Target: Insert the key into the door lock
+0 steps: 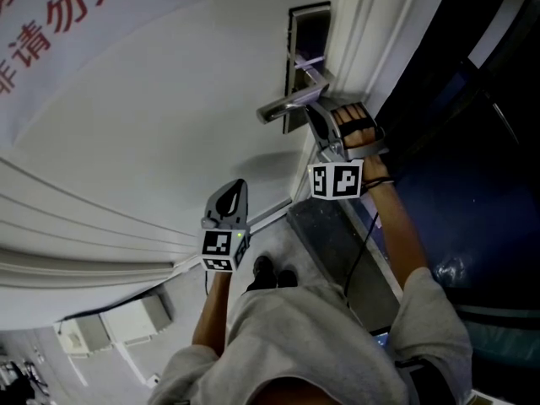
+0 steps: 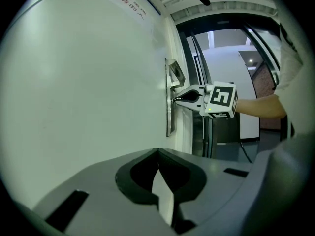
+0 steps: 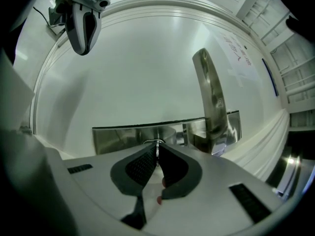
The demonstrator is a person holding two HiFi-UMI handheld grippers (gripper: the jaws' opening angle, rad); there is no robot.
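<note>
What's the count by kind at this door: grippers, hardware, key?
grippers: 2 (left gripper, right gripper)
door handle: 1
lock plate: 1
key: 1, pinched in the right gripper's fingers at the lock plate
door: 1
Total: 6
</note>
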